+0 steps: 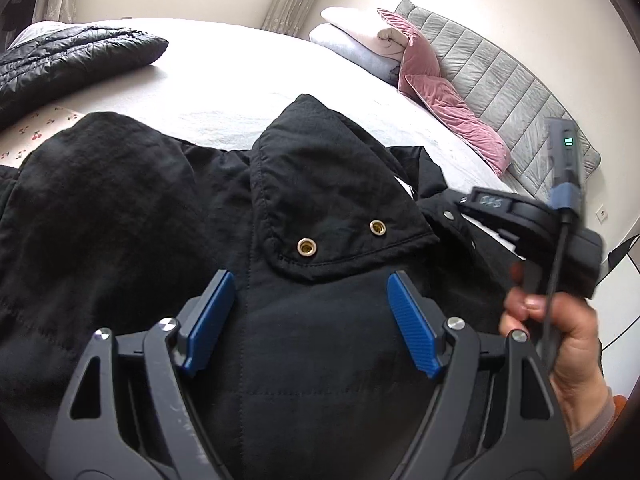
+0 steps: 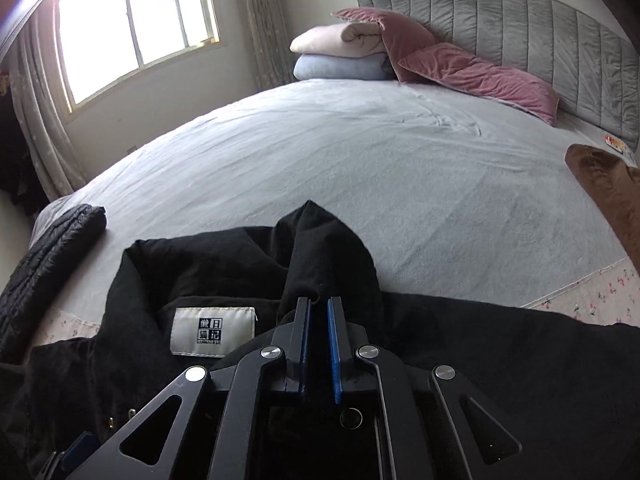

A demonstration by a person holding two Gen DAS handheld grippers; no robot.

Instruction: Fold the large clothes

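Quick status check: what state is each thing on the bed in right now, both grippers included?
Black coat: spread on the bed, unfolded, hood lying flat.
Left gripper: open over the coat, gripping nothing.
Right gripper: shut on a fold of the coat.
Puffer jacket: folded, set aside.
Blankets: folded, stacked by the headboard.

The left wrist view is aimed steeply down, close over the black coat (image 1: 320, 208), with the bed (image 1: 224, 80) beyond. The right wrist view is set low at the coat's edge, facing the headboard (image 2: 520, 24). Coat, bed and pink pillows (image 1: 448, 108) are shared.
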